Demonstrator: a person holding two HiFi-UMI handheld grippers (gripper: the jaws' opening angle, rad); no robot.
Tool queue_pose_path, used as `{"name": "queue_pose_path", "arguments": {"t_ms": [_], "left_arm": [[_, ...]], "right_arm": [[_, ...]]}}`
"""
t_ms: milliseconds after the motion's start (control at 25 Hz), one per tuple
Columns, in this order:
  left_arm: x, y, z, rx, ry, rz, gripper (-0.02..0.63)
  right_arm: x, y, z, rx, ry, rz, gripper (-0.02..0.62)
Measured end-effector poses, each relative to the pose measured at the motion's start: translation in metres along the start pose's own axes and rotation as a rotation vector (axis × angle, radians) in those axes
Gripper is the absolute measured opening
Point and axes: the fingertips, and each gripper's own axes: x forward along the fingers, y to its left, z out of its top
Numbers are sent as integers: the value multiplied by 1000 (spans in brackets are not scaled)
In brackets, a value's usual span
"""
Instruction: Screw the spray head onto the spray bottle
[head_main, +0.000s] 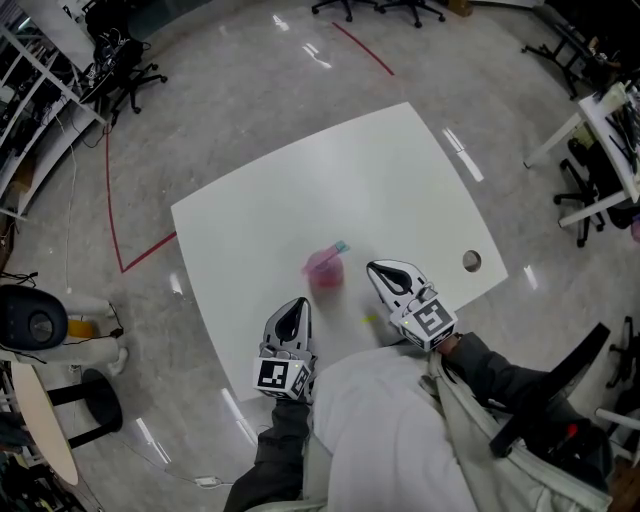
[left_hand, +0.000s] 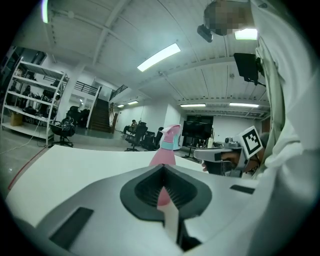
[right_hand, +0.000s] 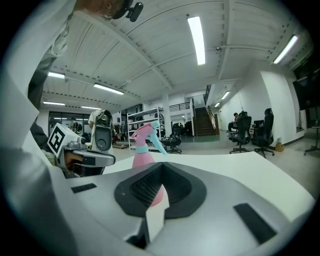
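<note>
Lower centre: a white top (head_main: 385, 430) and dark grey sleeves (head_main: 283, 450). The left gripper (head_main: 297, 305) and right gripper (head_main: 377, 269) are pale grey, black-lined at the jaws, each with a black-and-white marker cube (head_main: 283, 377).

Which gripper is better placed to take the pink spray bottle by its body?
Left, probably. The spray bottle stands upright straight ahead of the left gripper, in line with its jaws. For the right gripper it sits a little left of centre. Both are shut and empty, so either must open first.
</note>
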Motion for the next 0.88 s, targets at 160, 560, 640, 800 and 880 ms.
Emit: {"name": "queue_pose_path", "arguments": {"t_ms": [160, 560, 640, 800, 880], "left_arm": [[-1, 1, -1, -4, -1, 2, 5], [-2, 4, -4, -16, 3, 12, 5], [-1, 5, -4, -15, 4, 8, 5], [-6, 7, -5, -10, 14, 16, 5], [-6, 8, -6, -10, 18, 21, 5]], "right_arm": [[1, 3, -2, -5, 8, 5, -5], [4, 9, -2, -30, 12, 28, -5], [5, 9, -3, -30, 15, 31, -5], [9, 13, -5, -27, 8, 34, -5], [10, 12, -6, -29, 1, 31, -5]]}}
